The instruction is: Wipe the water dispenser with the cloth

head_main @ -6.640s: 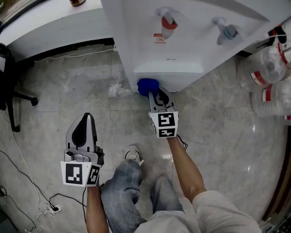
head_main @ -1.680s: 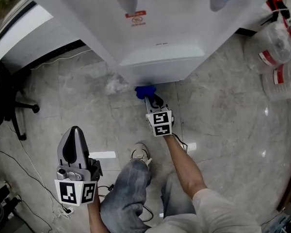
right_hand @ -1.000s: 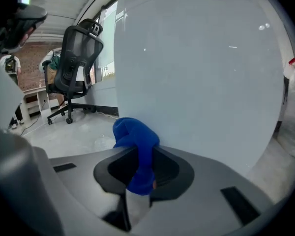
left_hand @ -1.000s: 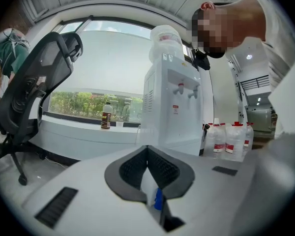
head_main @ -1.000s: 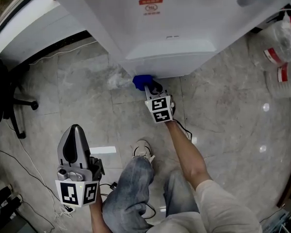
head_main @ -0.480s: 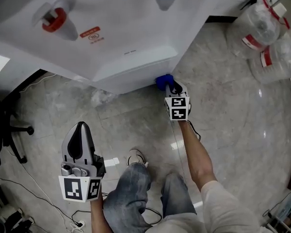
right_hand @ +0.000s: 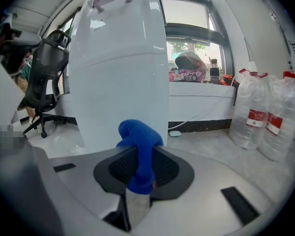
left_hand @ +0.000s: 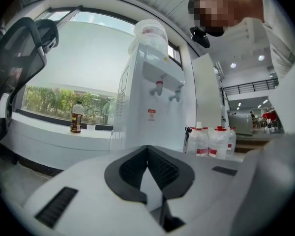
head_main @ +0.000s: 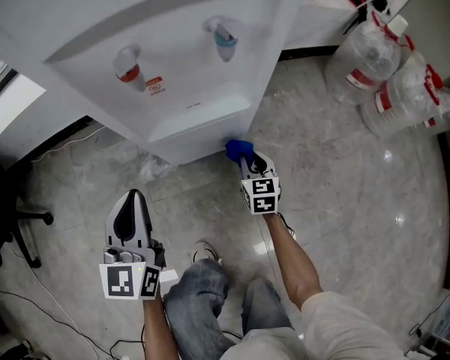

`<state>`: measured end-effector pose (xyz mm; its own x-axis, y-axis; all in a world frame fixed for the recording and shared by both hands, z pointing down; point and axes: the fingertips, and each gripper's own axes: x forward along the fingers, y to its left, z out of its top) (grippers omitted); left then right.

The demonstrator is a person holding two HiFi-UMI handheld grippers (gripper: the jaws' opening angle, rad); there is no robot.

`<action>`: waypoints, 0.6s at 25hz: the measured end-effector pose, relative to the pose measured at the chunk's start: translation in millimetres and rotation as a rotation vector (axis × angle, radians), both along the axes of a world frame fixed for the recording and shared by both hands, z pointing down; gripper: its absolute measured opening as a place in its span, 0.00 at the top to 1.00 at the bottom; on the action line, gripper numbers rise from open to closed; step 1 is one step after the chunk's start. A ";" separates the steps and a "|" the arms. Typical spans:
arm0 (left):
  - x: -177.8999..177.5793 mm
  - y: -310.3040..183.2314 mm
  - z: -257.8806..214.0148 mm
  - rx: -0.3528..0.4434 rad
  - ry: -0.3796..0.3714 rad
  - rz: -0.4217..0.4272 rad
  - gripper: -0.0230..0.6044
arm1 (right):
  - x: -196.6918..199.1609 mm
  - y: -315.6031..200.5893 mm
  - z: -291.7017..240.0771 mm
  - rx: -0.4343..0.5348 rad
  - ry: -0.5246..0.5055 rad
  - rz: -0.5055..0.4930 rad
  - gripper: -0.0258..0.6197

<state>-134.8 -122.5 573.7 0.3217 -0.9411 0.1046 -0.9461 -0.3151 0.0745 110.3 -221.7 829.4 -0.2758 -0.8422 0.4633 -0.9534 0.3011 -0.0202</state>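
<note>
A white water dispenser (head_main: 157, 58) stands on the floor, with a red tap (head_main: 127, 64) and a blue tap (head_main: 223, 36). My right gripper (head_main: 247, 158) is shut on a blue cloth (head_main: 237, 148) low down at the dispenser's front right bottom corner. Through the right gripper view the cloth (right_hand: 139, 146) bulges out between the jaws, close to the dispenser's white side (right_hand: 123, 77). My left gripper (head_main: 130, 214) hangs lower left, away from the dispenser, shut and holding nothing. Its own view shows the whole dispenser (left_hand: 152, 102) with the bottle on top.
Several large water bottles (head_main: 394, 73) stand at the right on the grey floor. A crumpled clear plastic scrap (head_main: 151, 169) lies left of the dispenser's base. An office chair (head_main: 4, 223) is at far left. A white ledge with a dark bottle (left_hand: 77, 118) runs behind.
The right gripper with the cloth has slid along the dispenser's bottom edge from near the left corner to the right corner. The head view has swung and tilted. The left gripper stayed put.
</note>
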 end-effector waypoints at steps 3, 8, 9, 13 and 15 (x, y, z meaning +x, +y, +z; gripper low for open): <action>2.6 2.1 -33.9 -0.003 0.004 0.020 0.95 | -7.7 21.6 -39.8 -0.035 -0.010 0.019 0.84; 10.2 7.2 -113.4 -0.020 0.028 0.040 0.95 | -26.3 41.3 -140.3 -0.049 -0.027 0.015 0.84; 11.7 8.1 -130.3 -0.023 0.033 0.041 0.95 | -31.5 43.3 -166.3 -0.041 -0.033 0.006 0.84; 19.4 18.4 -194.7 -0.050 0.044 0.058 0.95 | -43.7 56.7 -272.7 -0.008 -0.043 -0.019 0.84; 18.6 26.2 -225.5 -0.069 0.041 0.067 0.95 | -51.5 61.3 -321.9 0.001 -0.034 -0.043 0.84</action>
<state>-116.2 -96.3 348.2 0.3889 -0.9083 0.1541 -0.9189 -0.3703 0.1364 58.8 -160.4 507.6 -0.3274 -0.8299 0.4518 -0.9383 0.3417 -0.0524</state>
